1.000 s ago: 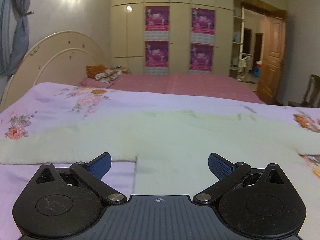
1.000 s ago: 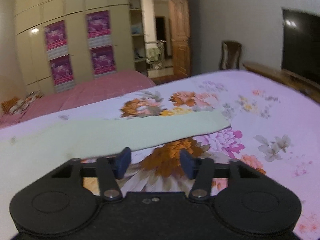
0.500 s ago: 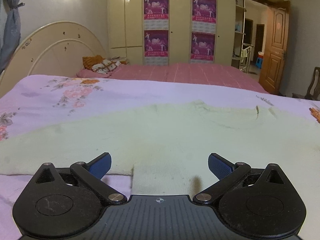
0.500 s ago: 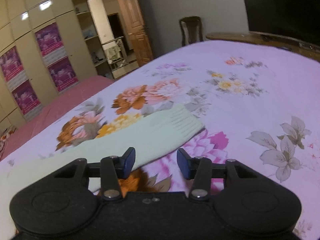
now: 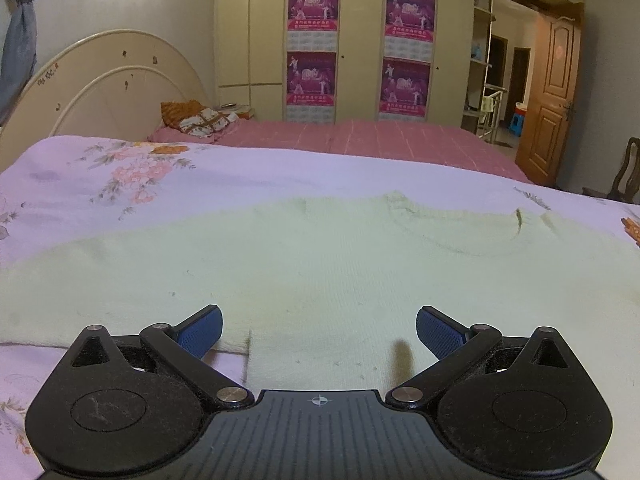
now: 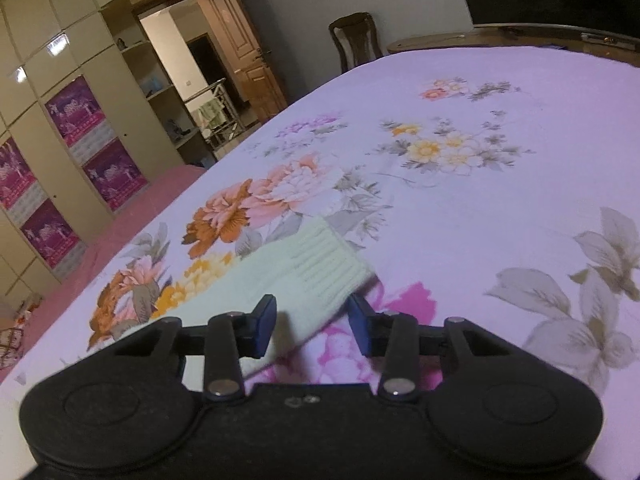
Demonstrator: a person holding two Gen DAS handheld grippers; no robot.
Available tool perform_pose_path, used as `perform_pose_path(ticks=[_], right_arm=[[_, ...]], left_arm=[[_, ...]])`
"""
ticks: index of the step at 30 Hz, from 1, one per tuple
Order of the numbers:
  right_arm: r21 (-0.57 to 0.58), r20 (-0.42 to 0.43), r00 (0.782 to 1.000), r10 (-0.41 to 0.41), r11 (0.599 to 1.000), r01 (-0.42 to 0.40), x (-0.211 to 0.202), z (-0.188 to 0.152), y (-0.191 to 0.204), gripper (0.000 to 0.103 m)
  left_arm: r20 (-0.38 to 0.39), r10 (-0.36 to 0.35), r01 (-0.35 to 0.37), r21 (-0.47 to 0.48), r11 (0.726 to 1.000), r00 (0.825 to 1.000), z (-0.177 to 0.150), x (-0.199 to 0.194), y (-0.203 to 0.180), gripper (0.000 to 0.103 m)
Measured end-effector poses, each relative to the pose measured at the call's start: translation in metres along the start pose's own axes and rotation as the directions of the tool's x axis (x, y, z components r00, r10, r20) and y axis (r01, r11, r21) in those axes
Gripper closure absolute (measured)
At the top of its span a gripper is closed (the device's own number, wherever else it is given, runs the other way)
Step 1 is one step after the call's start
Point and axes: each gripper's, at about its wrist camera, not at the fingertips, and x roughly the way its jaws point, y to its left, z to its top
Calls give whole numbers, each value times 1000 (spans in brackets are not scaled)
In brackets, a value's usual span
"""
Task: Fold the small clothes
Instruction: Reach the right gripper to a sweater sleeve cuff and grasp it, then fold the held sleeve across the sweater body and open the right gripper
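Garment: pale green knitted sweater (image 5: 320, 264), spread flat on the bed, neckline toward the far side, one sleeve running off to the left in the left wrist view.
Sleeve cuff: ribbed cuff (image 6: 324, 268) of the other sleeve, flat on the floral print, seen in the right wrist view.
Bed: lilac floral bedspread (image 6: 500, 168) under the garment; pink bed (image 5: 360, 136) just beyond it.
Left hand-held gripper (image 5: 319, 330): jaws spread wide, hovering low over the sweater's near part beside the armpit corner, blue pads clear of the cloth as far as can be told; nothing gripped.
Right hand-held gripper (image 6: 312, 326): jaws closing, astride the sleeve just short of the cuff, cloth between the pads (image 6: 265, 326); right pad beside the sleeve's edge, gap visible, not yet pinching.
Backdrop: wardrobe with purple posters (image 5: 312, 44), cream headboard (image 5: 108, 88), wooden door (image 5: 552, 92), wooden chair (image 6: 356, 40).
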Motion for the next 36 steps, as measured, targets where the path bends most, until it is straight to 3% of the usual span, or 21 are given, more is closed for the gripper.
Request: perform_pose_path(ticks=[2,5,10,17,28,33,34,36], right_arm=[[-40,-15,1000,-8,999,8,4,2,6,98],[-106,16,1000,-9,994,11,-6,2,23,99],[-268,69,994,82,961,-61,-40,-12,85,99],[-427,-18,973,230,878,-216,-71,-63,182,99],[-601,-254,882,398,650,-466,-105,-187,309,99],[-599,-346,840,418,591,-540,-108,-226,339,98],[-599,-362,832,421,578,-554,-109,-231,343,97],[-607,-389,818,424,549,-574,-113,-241,349,84]], left_arm=[[4,8,-8,2,1000,1000,2,-3,2,0],[-3,-3,4,8,1000,1000,4,-8,6,0],[-31,12,-11,29,1000,999,1,-17,16,0],[-65,-6,6,-6,1000,998,-9,-31,33,0],[-92,31,-35,-42,999,995,-22,-48,62,0],[-97,25,-31,-57,998,995,-23,-52,73,0],[-95,10,-17,-70,997,995,-23,-52,73,0],[-80,-10,3,-94,996,997,-20,-51,72,0]])
